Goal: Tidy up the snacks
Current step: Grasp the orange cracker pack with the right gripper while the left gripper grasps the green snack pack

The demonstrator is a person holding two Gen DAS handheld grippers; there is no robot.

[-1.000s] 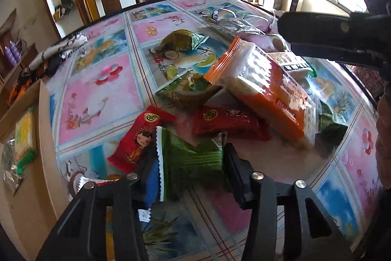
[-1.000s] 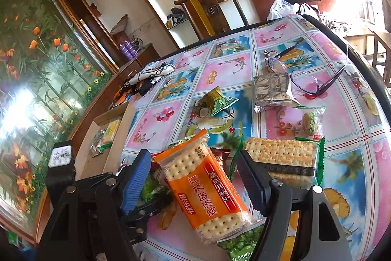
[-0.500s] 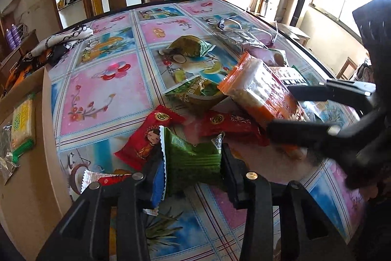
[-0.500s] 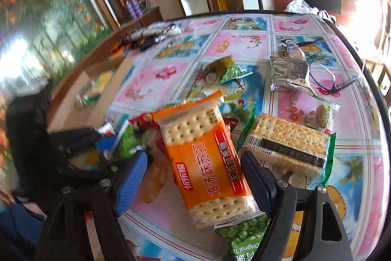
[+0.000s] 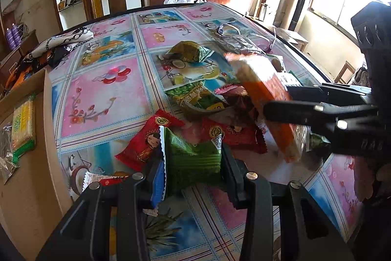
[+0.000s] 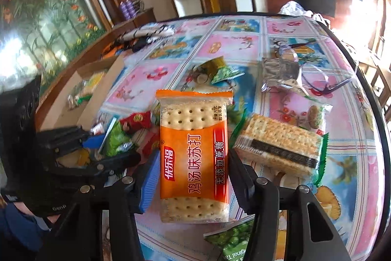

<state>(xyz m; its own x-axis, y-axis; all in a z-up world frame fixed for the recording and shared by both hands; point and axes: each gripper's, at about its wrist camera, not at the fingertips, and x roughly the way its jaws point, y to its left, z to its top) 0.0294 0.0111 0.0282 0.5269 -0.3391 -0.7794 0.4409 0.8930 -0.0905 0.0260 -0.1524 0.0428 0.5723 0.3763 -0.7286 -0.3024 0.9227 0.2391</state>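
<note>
Closing in over the last moment, the right gripper has its jaws against both long edges of the orange plastic-wrapped pack of soda crackers; a second ago they stood wide on either side of it as it lay flat on the pile. In the left wrist view the pack is now blurred, tilted and lifted at one end, so I judge the grasp has taken and the pack is coming off the heap, ready to be carried to its place. The left gripper is clamped on a small green crinkle-edged foil sachet, as it was a second ago, low over the table.

Just beyond lie red sachets printed with a cartoon girl, a green pea bag and a clear-wrapped cracker stack with a green border. Further out sit a green-and-gold pouch and a crumpled silver foil packet on the glossy picture-tiled tablecloth. At the left edge an open brown cardboard box already holds a yellow-green cracker pack, the likely destination.

The orange wrapper reads 优乐福, 鸡汤味苏打 and 无添加蔗糖; the pea bag nearest the right camera shows "Original".
</note>
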